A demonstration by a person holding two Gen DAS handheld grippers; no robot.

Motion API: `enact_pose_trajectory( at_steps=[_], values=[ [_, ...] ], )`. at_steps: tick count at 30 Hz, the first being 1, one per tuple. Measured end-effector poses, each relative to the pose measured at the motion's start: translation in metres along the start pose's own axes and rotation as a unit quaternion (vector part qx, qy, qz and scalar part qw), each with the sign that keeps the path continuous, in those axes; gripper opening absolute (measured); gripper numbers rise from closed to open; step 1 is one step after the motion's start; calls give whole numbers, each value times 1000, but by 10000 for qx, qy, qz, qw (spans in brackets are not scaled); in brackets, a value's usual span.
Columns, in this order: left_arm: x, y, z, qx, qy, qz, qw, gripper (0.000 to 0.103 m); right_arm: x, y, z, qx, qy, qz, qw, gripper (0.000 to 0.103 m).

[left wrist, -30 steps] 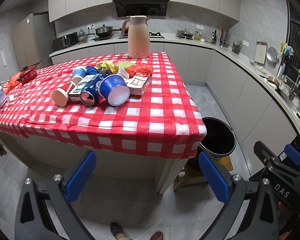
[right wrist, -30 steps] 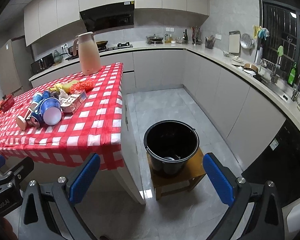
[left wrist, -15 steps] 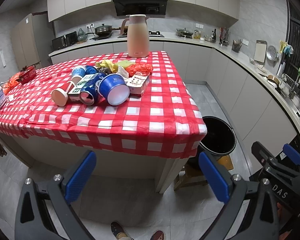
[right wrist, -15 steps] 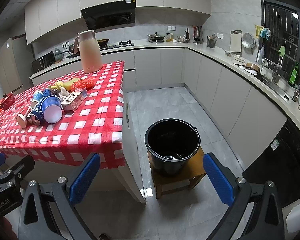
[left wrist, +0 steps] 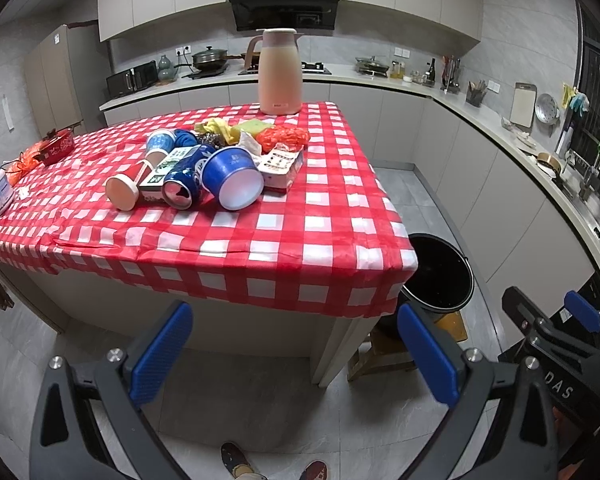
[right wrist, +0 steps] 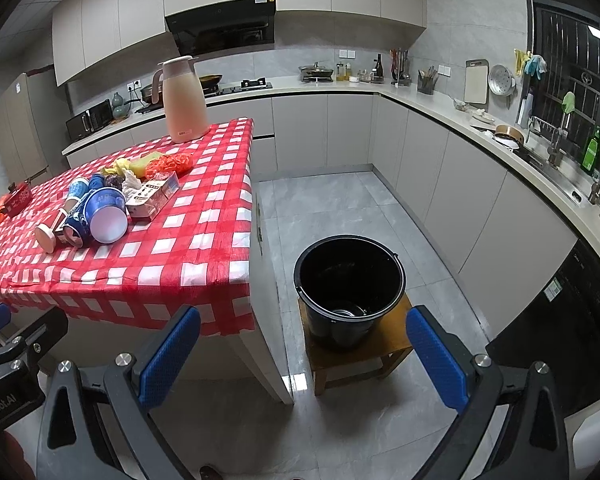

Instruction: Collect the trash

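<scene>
Both the left gripper [left wrist: 294,354] and right gripper [right wrist: 302,358] hang spread wide and empty, short of the table [left wrist: 320,240]. The trash pile [left wrist: 216,164] lies mid-table; the black bucket [right wrist: 350,276] sits on a stool [right wrist: 396,350] to the right

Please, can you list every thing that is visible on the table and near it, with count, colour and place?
thermos jug: 1, pink, far end of table
paper cup: 1, blue, lying in trash pile
drink can: 1, blue, lying left of cup
carton box: 1, white, right of cup
crumpled bag: 1, orange, behind box
tablecloth: 1, red-white check, over table
bucket: 1, black, on wooden stool
left claw: open, empty
right claw: open, empty
</scene>
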State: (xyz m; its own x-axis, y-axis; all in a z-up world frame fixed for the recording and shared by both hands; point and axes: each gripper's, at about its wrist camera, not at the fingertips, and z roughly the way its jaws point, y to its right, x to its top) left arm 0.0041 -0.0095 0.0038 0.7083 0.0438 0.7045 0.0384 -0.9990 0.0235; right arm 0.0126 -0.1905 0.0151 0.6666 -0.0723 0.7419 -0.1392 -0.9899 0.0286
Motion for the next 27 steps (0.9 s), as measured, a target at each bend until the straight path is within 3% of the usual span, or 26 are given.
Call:
enact_pose_trajectory(
  at_steps=[27],
  values=[
    [5, -7, 5, 141, 2, -134, 9998, 103, 6, 1, 10, 142, -24, 34, 9999, 103]
  ],
)
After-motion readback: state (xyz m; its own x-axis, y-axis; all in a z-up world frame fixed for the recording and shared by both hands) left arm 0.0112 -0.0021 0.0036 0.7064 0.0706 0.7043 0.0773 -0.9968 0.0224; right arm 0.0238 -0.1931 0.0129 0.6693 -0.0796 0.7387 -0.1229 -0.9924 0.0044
